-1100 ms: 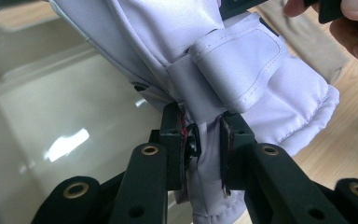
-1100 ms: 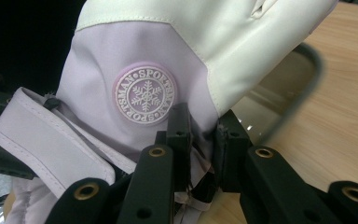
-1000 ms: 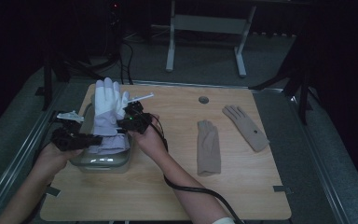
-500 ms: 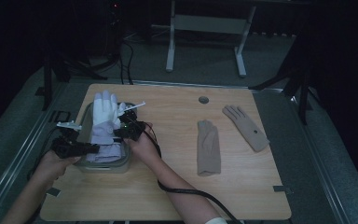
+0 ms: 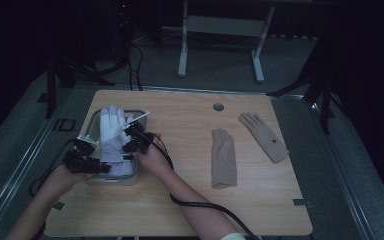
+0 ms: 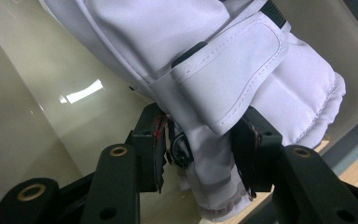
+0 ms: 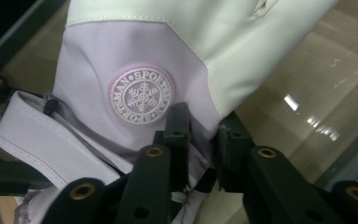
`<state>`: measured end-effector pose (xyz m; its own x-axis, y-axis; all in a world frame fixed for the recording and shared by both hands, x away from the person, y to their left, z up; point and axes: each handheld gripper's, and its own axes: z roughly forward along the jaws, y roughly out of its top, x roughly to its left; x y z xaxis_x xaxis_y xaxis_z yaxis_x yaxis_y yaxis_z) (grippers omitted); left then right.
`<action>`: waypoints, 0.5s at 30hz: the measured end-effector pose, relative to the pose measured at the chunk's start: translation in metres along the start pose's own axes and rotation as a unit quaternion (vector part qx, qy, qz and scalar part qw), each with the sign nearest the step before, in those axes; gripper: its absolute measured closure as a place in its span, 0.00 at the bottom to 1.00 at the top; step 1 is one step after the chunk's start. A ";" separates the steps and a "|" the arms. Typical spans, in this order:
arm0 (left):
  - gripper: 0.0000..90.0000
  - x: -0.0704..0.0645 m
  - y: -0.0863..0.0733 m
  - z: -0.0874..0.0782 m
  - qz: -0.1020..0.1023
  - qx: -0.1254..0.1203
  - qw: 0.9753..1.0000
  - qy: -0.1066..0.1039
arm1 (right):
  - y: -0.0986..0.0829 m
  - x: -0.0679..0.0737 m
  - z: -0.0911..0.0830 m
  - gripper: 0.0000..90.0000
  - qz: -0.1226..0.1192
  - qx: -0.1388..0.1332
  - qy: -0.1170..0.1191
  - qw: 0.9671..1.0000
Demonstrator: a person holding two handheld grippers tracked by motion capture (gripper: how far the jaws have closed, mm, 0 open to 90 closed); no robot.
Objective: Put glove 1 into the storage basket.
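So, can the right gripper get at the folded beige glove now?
Probably not at once: the right gripper is shut on the white glove over the tray. The table toward the folded beige glove looks free.

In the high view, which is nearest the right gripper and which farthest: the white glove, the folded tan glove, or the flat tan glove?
From the right gripper:
1. White glove, clamped in it, over the tray at left.
2. Folded tan glove, mid-table.
3. Flat tan glove, far right.

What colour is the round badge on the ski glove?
Pale pink badge with a white snowflake; right gripper view shows it best.
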<state>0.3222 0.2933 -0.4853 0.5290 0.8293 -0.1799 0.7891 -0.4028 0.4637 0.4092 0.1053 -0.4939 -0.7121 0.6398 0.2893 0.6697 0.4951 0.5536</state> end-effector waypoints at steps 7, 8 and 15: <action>0.55 -0.003 -0.003 -0.001 -0.006 -0.023 1.000 0.018 | 0.002 0.003 -0.008 0.52 -0.034 -0.025 -0.003 0.999; 0.55 -0.004 -0.004 -0.001 -0.007 -0.026 0.999 0.021 | 0.003 0.003 -0.011 0.47 -0.038 -0.030 0.001 0.999; 0.52 -0.008 -0.007 -0.005 -0.016 -0.047 0.998 0.038 | 0.003 -0.009 -0.033 0.29 -0.018 -0.079 0.026 0.996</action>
<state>0.3108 0.2918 -0.4831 0.4760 0.8696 -0.1310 0.7707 -0.3408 0.5384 0.4103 0.0812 -0.4691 -0.7475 0.5900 0.3052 0.6050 0.4151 0.6795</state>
